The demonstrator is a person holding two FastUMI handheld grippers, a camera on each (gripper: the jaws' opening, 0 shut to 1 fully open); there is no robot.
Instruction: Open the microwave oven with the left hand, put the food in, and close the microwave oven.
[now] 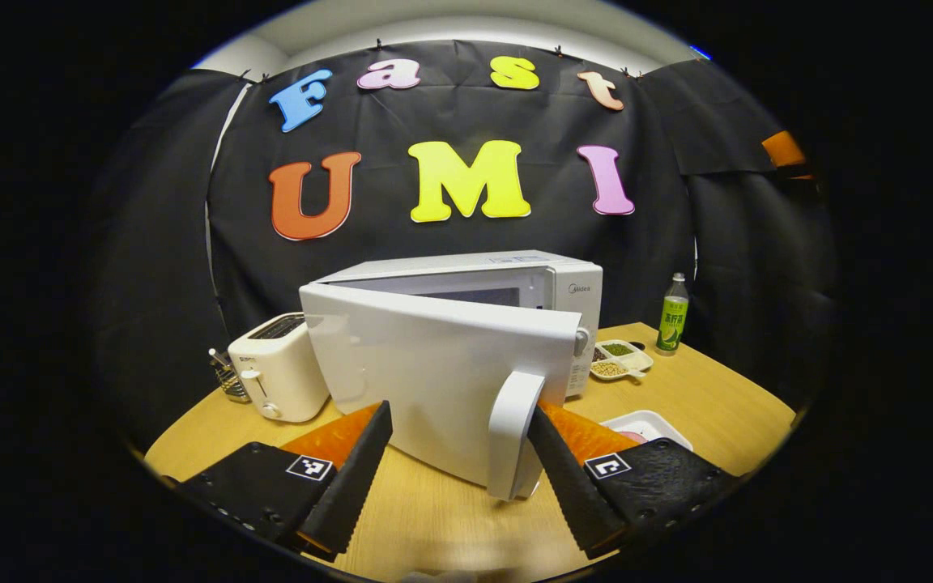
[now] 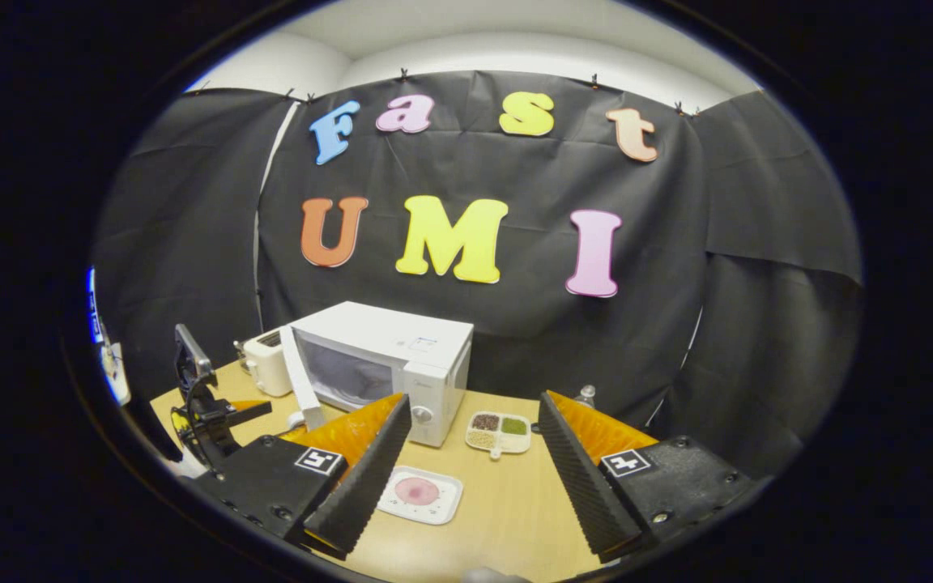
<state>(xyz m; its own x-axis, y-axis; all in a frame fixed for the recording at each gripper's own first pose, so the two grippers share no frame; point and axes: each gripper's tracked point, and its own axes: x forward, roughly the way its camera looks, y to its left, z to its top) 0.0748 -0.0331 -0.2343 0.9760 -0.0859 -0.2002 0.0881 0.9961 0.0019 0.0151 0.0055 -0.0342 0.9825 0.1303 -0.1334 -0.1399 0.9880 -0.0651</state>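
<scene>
The white microwave [image 1: 572, 287] stands mid-table with its door [image 1: 434, 364] swung partly open toward me. The door's white handle [image 1: 513, 433] hangs between the fingers of my left gripper [image 1: 460, 409], close to the right finger; the jaws are spread wide and the gripper is open. The food is a pink slice on a white rectangular plate [image 2: 419, 492], lying on the table in front of the microwave [image 2: 389, 356], just beyond my open right gripper [image 2: 475, 398]. The plate's edge [image 1: 645, 423] peeks past my left gripper's right finger. The left gripper [image 2: 215, 413] shows by the open door [image 2: 302, 380].
A white toaster [image 1: 279, 368] sits left of the microwave, with a small wire rack [image 1: 227, 379] beside it. A divided dish of grains [image 1: 620, 359] and a green bottle [image 1: 673, 314] stand to the right. The wooden table [image 1: 709, 397] ends near the black cloth.
</scene>
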